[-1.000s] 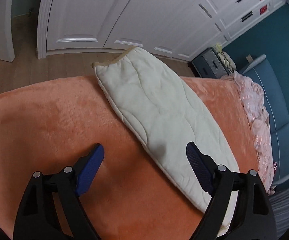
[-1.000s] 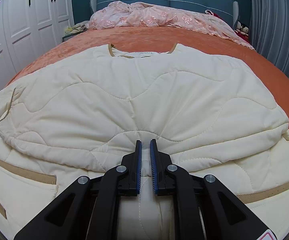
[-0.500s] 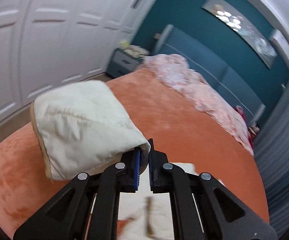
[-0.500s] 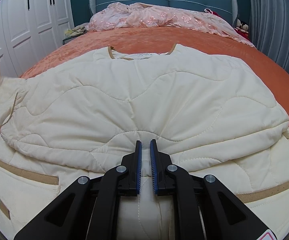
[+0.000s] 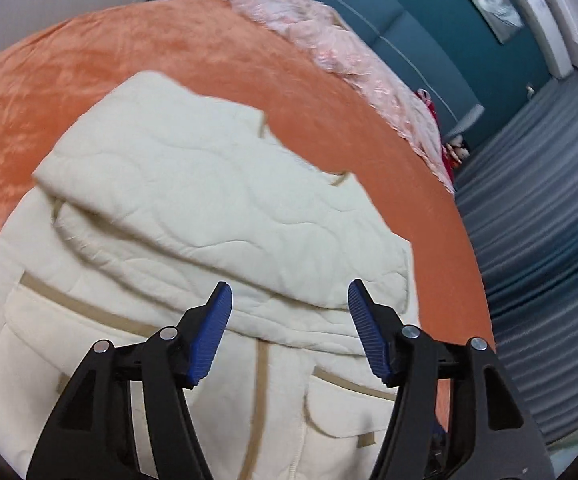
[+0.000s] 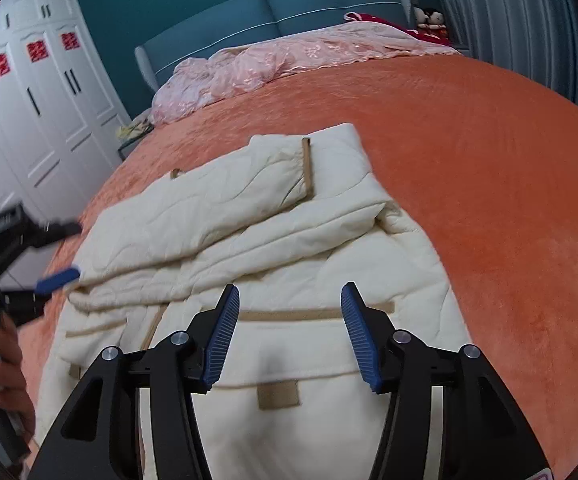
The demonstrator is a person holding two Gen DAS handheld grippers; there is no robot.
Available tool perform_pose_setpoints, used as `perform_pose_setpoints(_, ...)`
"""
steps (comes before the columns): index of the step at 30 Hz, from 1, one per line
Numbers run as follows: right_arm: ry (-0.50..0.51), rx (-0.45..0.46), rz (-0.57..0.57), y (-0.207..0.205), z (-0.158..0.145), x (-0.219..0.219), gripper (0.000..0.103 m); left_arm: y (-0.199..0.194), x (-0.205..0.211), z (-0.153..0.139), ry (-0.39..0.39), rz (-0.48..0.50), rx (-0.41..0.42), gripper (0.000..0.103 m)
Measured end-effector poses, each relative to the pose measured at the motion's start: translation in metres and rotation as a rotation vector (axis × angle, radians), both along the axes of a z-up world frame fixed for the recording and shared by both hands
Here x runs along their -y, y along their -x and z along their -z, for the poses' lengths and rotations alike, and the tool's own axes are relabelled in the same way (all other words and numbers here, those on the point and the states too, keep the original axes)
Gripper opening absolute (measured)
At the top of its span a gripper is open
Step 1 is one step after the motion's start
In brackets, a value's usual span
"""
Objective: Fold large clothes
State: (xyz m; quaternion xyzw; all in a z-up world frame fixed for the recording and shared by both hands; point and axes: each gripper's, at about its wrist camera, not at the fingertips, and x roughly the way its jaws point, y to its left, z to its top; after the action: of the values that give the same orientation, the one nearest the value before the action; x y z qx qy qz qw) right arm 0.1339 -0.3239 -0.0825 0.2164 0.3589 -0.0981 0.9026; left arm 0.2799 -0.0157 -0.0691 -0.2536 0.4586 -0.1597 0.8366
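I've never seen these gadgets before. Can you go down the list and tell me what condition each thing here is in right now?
Cream jacket: flat on the bed, both sleeves folded across its front.
Left gripper: fingers opening, nothing between them.
Right gripper: fingers opening, nothing between them.
Orange bedspread: spread smooth.
Pink quilt: bunched at the headboard.
Wardrobe doors: closed.

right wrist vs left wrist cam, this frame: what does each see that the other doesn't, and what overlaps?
Right wrist only: the white wardrobe with red decals, the left gripper at the jacket's edge with the person's hand on its handle, and a tan-edged sleeve cuff folded across the jacket.

Left wrist only: a framed picture on the teal wall, and two tan-trimmed pockets.

Both: the cream quilted jacket on the orange bedspread, the pink quilt, the teal headboard and grey curtains. Each gripper's fingers are opening with nothing between them.
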Motion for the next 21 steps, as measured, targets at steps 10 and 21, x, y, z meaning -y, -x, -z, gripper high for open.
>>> perform_pose_setpoints(10, -0.083, 0.021, 0.103, -0.078, 0.004, 0.040, 0.055, -0.039, -0.088, 0.026, -0.060, -0.205, -0.055, 0.058)
perform_pose_setpoints(21, -0.163, -0.027, 0.094, -0.120, 0.030, 0.042, 0.037, -0.046, -0.135, 0.066, 0.045, -0.329, -0.173, 0.058)
